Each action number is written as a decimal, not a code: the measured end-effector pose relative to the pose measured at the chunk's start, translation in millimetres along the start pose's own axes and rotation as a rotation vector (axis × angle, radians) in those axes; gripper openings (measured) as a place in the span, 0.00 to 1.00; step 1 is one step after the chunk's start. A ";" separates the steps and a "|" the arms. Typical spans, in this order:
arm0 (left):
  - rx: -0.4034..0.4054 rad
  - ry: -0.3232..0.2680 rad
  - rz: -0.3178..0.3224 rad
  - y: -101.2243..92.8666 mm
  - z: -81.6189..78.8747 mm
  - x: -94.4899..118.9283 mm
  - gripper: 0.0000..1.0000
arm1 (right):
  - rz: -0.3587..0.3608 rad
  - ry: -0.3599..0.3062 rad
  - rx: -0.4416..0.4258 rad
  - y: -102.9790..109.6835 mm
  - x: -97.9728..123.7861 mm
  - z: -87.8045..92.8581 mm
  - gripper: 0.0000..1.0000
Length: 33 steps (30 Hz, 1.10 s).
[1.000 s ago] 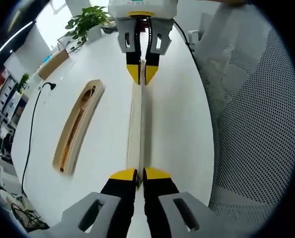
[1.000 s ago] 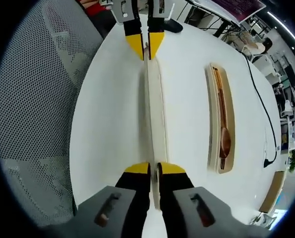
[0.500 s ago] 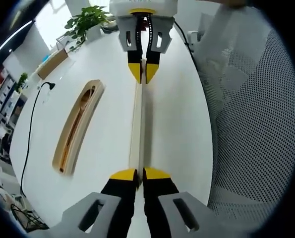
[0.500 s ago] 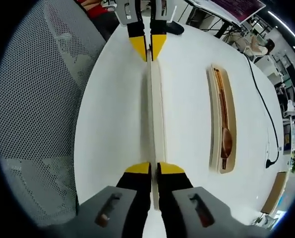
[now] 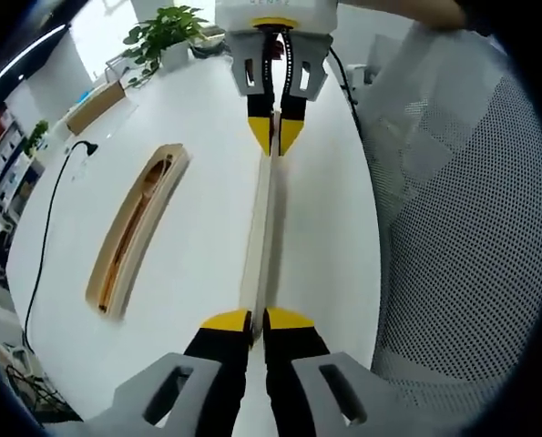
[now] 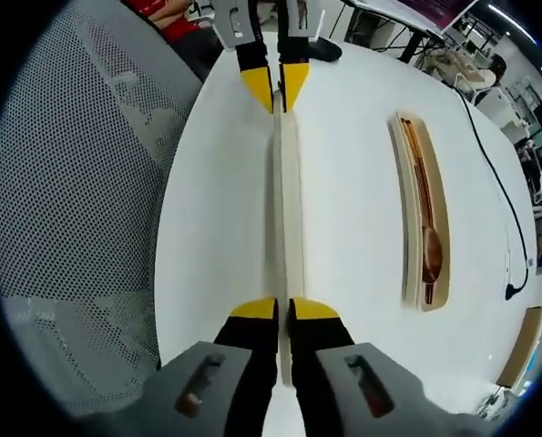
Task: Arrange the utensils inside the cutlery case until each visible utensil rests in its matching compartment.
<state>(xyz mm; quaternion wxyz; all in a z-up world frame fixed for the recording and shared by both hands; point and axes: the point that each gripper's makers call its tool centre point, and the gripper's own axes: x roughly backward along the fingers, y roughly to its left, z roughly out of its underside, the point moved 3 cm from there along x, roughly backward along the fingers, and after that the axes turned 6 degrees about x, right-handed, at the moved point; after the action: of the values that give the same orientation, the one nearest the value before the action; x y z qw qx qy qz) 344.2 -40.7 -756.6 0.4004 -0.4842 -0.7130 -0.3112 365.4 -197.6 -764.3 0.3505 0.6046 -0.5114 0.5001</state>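
Two grippers, left [image 5: 257, 319] and right [image 6: 281, 307], pinch opposite ends of a thin, stiff, probably light case lid [image 5: 260, 232] held edge-up over the white table [image 5: 198, 273], while the wooden cutlery case [image 6: 423, 218] with its utensils lies well aside.

My right gripper [image 6: 282, 312] and left gripper [image 6: 277, 87] pinch the case lid [image 6: 284, 200]; tray [image 6: 442, 246] holds a wooden spoon [image 6: 430, 252].
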 end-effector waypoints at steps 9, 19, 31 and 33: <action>0.006 0.025 0.022 -6.7 10.8 -6.4 0.07 | -0.038 -0.010 -0.018 5.3 0.1 -1.0 0.01; 0.034 0.017 0.026 -10.3 15.5 -11.0 0.09 | -0.045 -0.014 -0.023 6.3 -0.5 -1.8 0.01; 0.117 -0.026 0.075 -9.8 15.7 -10.6 0.09 | -0.046 -0.039 -0.063 5.0 -0.1 -0.9 0.02; 0.129 -0.039 0.078 -9.1 15.9 -10.3 0.09 | -0.049 -0.042 -0.068 5.0 -0.2 -0.9 0.02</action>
<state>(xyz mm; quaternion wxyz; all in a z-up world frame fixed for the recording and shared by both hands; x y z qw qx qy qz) 333.6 -35.2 -773.8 0.4285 -0.4907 -0.7199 -0.2394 360.3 -197.9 -764.7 0.3721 0.6149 -0.5203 0.4611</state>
